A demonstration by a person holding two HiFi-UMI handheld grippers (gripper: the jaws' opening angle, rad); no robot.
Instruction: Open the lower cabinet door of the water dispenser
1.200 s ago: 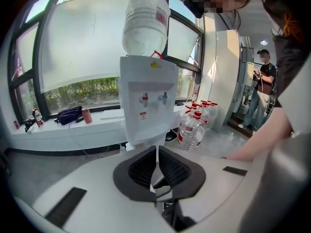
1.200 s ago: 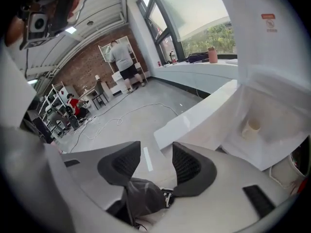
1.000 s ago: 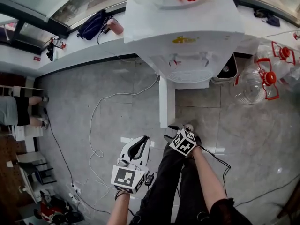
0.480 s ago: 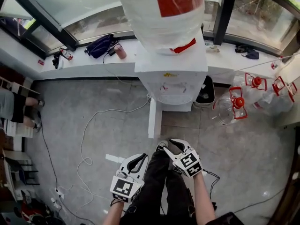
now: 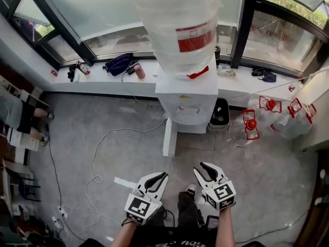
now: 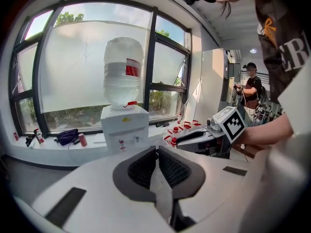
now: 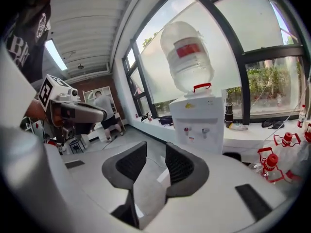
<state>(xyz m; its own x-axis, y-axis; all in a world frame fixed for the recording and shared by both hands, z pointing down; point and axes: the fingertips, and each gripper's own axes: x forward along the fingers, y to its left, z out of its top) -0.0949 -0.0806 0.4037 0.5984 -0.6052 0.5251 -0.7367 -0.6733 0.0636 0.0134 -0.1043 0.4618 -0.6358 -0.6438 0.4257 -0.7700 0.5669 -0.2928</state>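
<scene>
The white water dispenser stands against the window sill with a big clear bottle on top. Its lower cabinet door stands swung out toward me, seen edge-on as a white panel. Both grippers hang low in the head view, well back from the dispenser. My left gripper is shut with nothing in it; its pads meet in the left gripper view. My right gripper has a gap between its pads, its jaws are closing, and nothing is between them.
Empty bottles with red caps lie on the floor right of the dispenser, beside a black bin. A white cable loops over the floor at left. A dark bag sits on the sill. A person sits at far left.
The head view has pulled up and back, so the dispenser looks smaller and farther. Both grippers came away from the door's lower edge toward me; the right one left the open door.
</scene>
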